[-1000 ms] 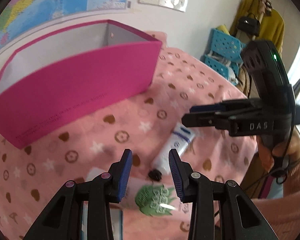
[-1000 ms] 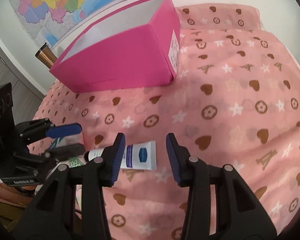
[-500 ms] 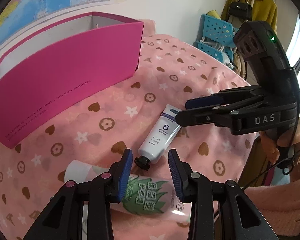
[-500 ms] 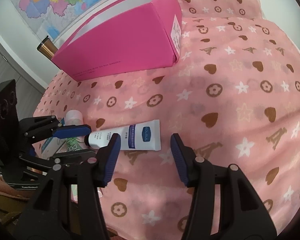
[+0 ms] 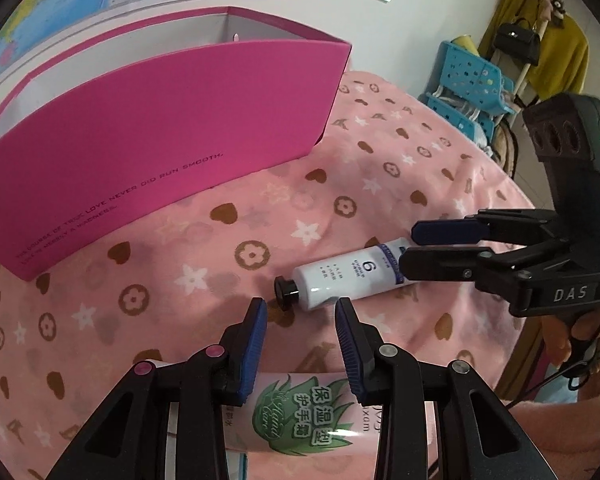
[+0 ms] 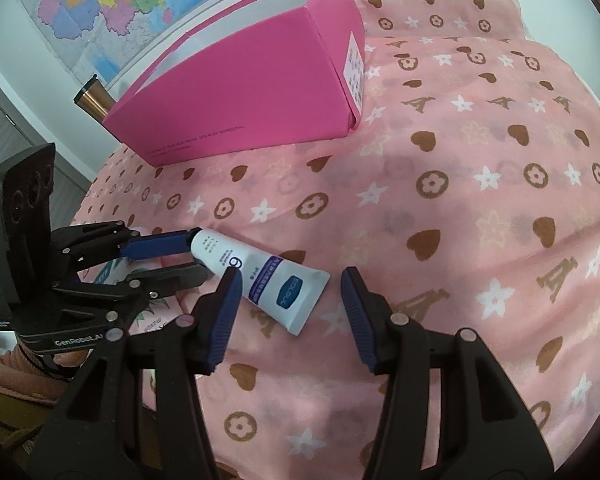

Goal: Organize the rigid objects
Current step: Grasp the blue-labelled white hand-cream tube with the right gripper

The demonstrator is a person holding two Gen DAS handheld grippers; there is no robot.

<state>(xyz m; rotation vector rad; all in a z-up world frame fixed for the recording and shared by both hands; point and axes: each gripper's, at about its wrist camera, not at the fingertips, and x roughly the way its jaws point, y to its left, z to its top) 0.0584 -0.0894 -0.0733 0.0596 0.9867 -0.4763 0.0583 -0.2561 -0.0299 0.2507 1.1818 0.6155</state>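
Observation:
A white tube with a black cap (image 5: 348,276) (image 6: 260,276) lies on the pink patterned cloth (image 6: 460,200). My right gripper (image 6: 290,280) (image 5: 408,251) stands open with its fingers on either side of the tube's flat end, and the pads are not pressing it. My left gripper (image 5: 300,312) (image 6: 199,257) hovers just short of the black cap. Its jaws are a narrow gap apart with only cloth between them. A green-printed hand cream tube (image 5: 300,408) (image 6: 148,312) lies crosswise under the left gripper. The open pink box (image 5: 160,140) (image 6: 260,80) stands behind.
A copper tumbler (image 6: 94,100) stands behind the box's left end, by the wall with maps. Blue baskets (image 5: 468,80) and hanging clothes are off the far right of the table. A person's hand (image 5: 560,344) holds the right gripper.
The right gripper's jaws have widened a little and now straddle the white tube's flat end. The left gripper has come lower over the green tube, which looks larger beneath it.

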